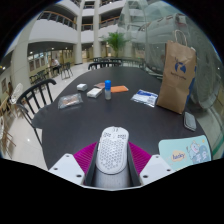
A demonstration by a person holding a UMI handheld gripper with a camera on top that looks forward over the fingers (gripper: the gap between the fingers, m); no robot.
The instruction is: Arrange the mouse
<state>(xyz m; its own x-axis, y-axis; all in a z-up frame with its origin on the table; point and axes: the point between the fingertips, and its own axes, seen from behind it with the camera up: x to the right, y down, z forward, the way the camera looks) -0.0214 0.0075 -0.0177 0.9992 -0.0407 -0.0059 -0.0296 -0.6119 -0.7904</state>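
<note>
the dark round surface (120, 112) leaves a wide bare stretch mid-frame, its rim curving down the left near a black chair (33, 98). at bottom centre the hand-held gripper (112, 162) is closed on the mouse (112, 150), both magenta pads pressing its sides. the mouse is white, rounded, with a perforated honeycomb shell. a brown paper bag (177, 80) stands upper right; a blue-capped bottle (108, 90) upper centre.

Bright daylight from atrium windows, fisheye bending at edges, soft background blur
</note>
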